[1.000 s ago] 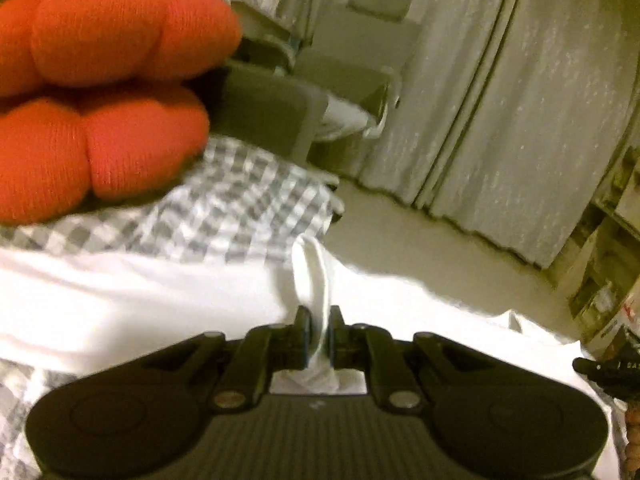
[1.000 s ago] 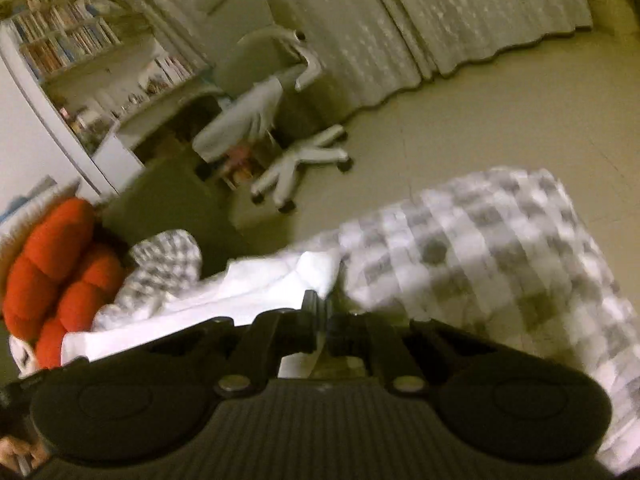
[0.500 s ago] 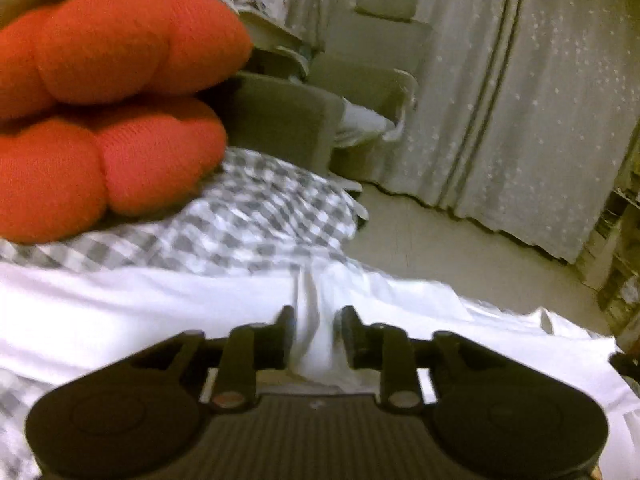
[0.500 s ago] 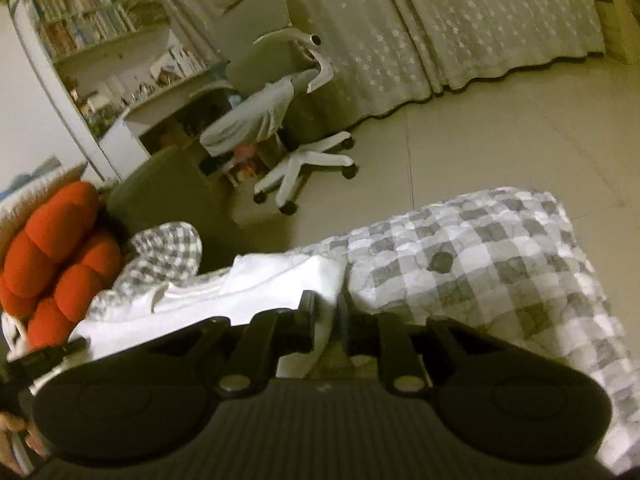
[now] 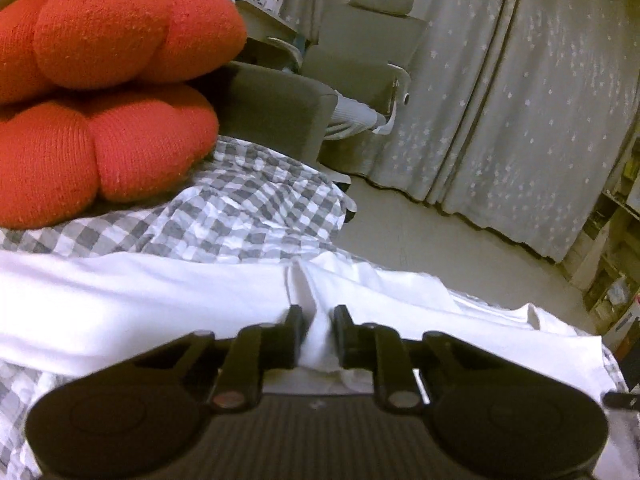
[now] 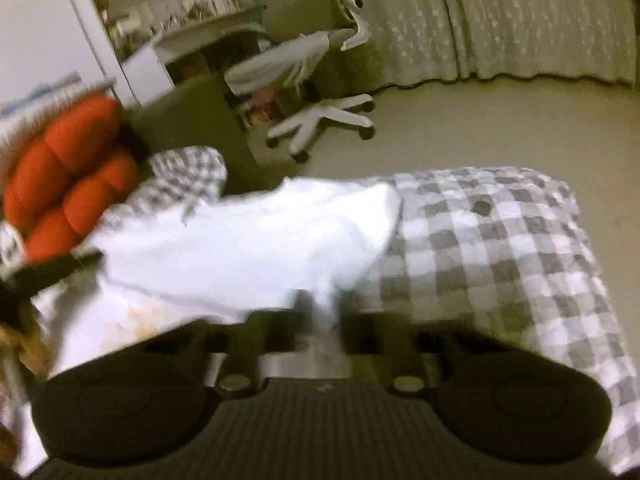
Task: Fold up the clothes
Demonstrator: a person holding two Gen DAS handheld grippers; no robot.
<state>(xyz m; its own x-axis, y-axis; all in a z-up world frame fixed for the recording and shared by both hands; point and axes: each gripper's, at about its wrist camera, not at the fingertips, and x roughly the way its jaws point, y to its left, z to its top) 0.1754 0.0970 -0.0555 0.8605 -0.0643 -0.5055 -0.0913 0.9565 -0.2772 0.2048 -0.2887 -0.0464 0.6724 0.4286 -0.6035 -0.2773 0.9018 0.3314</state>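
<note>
A white garment (image 5: 160, 292) lies spread across a grey-and-white checked bed cover (image 5: 248, 208). My left gripper (image 5: 318, 320) has a raised fold of this garment between its fingers, and its jaws are closing on it. In the blurred right wrist view the white garment (image 6: 248, 240) reaches onto the checked cover (image 6: 500, 240). My right gripper (image 6: 320, 300) holds the garment's near edge between its fingers, its jaws closing too. A dark shape at the left edge (image 6: 48, 272) looks like the other gripper.
A red knotted cushion (image 5: 100, 80) sits on the bed at the left, also the red cushion (image 6: 68, 184) in the right view. Beyond the bed are a grey office chair (image 6: 320, 80), a grey box (image 5: 272, 116), star-print curtains (image 5: 520, 100), bookshelves (image 6: 160, 12) and bare floor (image 6: 480, 120).
The right gripper has swung and rolled, carrying the garment's edge with it. Both grippers' jaws widened a little around the cloth, then narrowed again. The left gripper stayed in place.
</note>
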